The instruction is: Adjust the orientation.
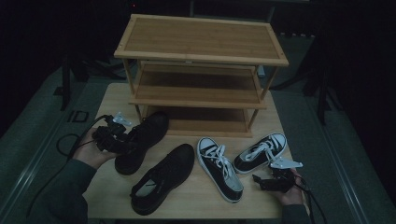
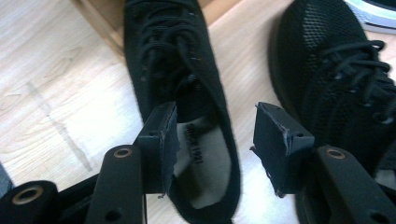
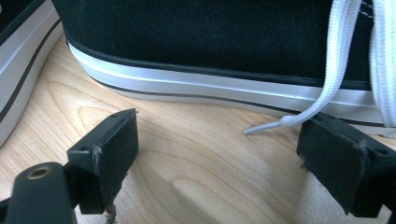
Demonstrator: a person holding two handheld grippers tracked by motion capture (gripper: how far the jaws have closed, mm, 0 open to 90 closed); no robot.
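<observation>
Two black lace-up shoes lie on the wooden table (image 1: 196, 205): one (image 1: 142, 140) with its toe toward the rack, the other (image 1: 163, 177) nearer the front. My left gripper (image 1: 125, 143) is at the heel of the first shoe. In the left gripper view that shoe (image 2: 163, 46) has its heel opening between my open left gripper's (image 2: 217, 108) pads, which do not press on it; the second black shoe (image 2: 336, 84) lies to the right. My right gripper (image 1: 261, 178) stands open just in front of a black-and-white sneaker (image 1: 261, 151), with a white lace tip (image 3: 299, 116) lying between its jaws.
A three-tier bamboo shoe rack (image 1: 201, 39) stands at the back of the table, its shelves bare. A second black-and-white sneaker (image 1: 219, 168) lies in the middle front, and its white sole (image 3: 18, 60) shows left of my right gripper (image 3: 217, 119). Dark floor surrounds the table.
</observation>
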